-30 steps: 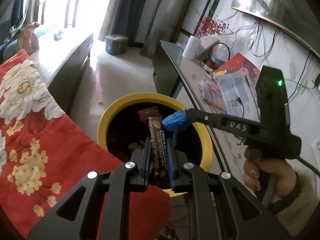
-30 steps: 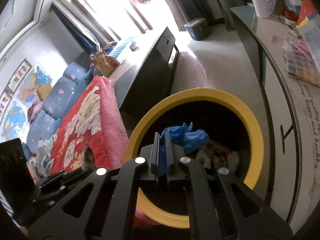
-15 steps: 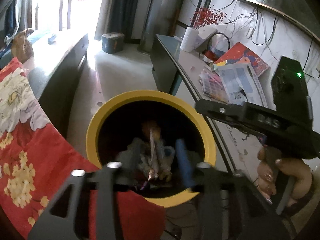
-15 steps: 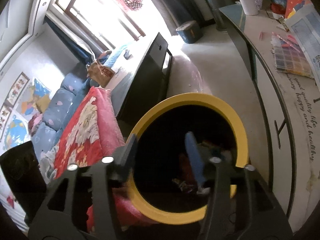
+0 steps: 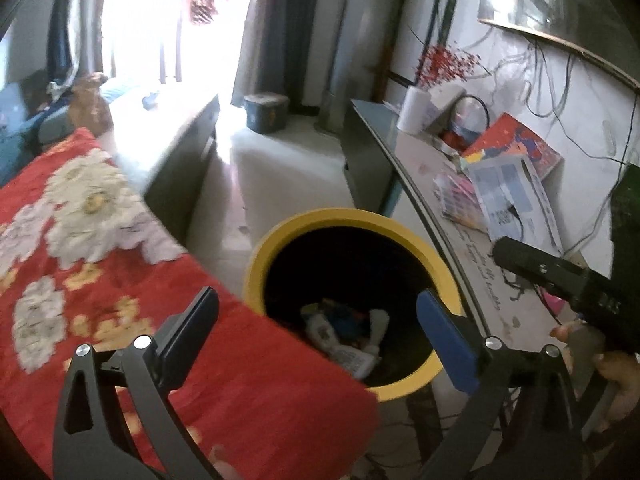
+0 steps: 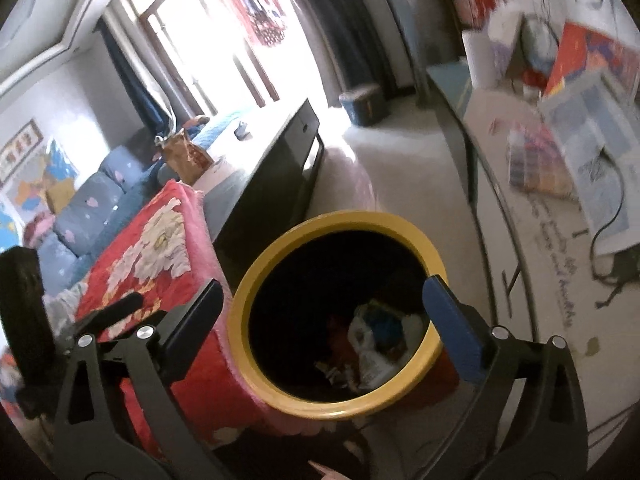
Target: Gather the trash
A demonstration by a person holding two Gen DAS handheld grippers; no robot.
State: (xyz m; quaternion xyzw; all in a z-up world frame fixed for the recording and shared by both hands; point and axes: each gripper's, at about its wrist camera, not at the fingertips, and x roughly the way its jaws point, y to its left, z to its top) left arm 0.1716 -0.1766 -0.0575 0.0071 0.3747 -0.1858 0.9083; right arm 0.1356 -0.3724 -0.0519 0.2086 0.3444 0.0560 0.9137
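Trash (image 5: 348,340) lies inside the yellow-rimmed bin (image 5: 340,216), while left tongs (image 5: 320,328) and right tongs (image 6: 324,320) gape wide, empty.

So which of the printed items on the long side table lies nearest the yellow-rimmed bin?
The pink-and-white patterned sheet: it lies at the table's near edge, bin side. The blue-grey printed paper and red book sit behind it, toward the wall.

Daylight from the window (image 5: 152,20) (image 6: 224,48) burns out to white glare, the inside of the bin (image 5: 352,280) (image 6: 336,320) sits in deep shadow, both views are blurred throughout, and fisheye bending curves every edge toward black corners.
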